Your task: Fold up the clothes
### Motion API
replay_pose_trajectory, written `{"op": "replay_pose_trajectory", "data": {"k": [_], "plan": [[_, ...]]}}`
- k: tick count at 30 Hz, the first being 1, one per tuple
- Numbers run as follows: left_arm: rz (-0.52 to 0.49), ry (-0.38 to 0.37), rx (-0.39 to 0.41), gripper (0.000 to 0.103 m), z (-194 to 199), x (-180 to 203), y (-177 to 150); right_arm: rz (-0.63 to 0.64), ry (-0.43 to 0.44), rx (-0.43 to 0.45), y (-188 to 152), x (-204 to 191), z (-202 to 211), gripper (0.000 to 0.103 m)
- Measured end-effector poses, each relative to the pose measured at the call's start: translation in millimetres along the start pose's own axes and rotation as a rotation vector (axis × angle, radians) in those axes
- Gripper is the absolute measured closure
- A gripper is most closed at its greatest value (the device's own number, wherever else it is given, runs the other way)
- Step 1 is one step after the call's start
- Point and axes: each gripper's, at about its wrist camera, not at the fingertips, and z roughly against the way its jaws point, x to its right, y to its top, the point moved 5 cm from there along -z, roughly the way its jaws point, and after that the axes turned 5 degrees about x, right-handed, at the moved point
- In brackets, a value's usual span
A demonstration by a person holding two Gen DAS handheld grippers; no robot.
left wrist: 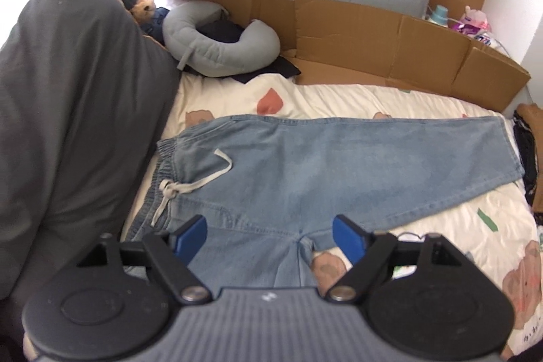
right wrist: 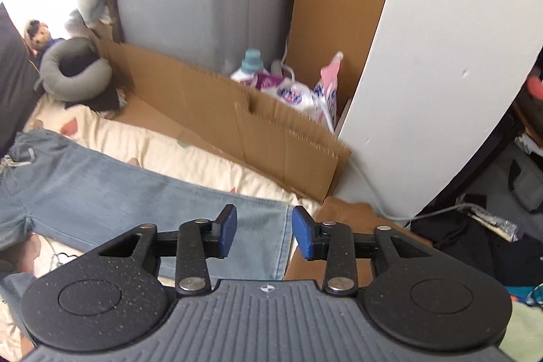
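Bed (left wrist: 390,97) with cream patterned cover is seen carrying light blue jeans (left wrist: 305,165), laid flat across it, waistband toward a dark grey pillow (left wrist: 68,90), legs folded one over the other. Flattened cardboard (left wrist: 373,46) lines the far edge. Left claw (left wrist: 269,234) is held wide open above the crotch seam, nothing gripped. Right claw (right wrist: 264,231) is parted over the hem, empty.

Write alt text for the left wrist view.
Light blue jeans lie flat on a cream patterned bedsheet, waistband with white drawstring to the left, leg stretching right. The open left gripper hangs above them, holding nothing. A grey pillow fills the left; a neck pillow and cardboard lie behind.
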Motion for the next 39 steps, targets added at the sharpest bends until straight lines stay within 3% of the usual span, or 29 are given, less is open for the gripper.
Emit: {"op": "replay_pose_trajectory", "data": {"k": [8,21,29,39], "plan": [[0.040,0.009,-0.012,0.018,36.7,-7.2,-25.6,-0.023,0.029,0.070,4.2,9.0,62.4,0.056],[0.137,0.030,0.015,0.008,95.6,-11.3,-54.7,0.038,0.074,0.067,-35.3,-5.2,122.7,0.051],[0.187,0.078,-0.012,0.008,84.0,-26.9,-86.7,0.015,0.108,0.073,-72.4,-13.0,122.0,0.051],[0.293,0.136,-0.015,0.008,56.9,-44.7,-138.5,-0.006,0.164,0.029,-132.2,-39.8,86.3,0.051]]}}
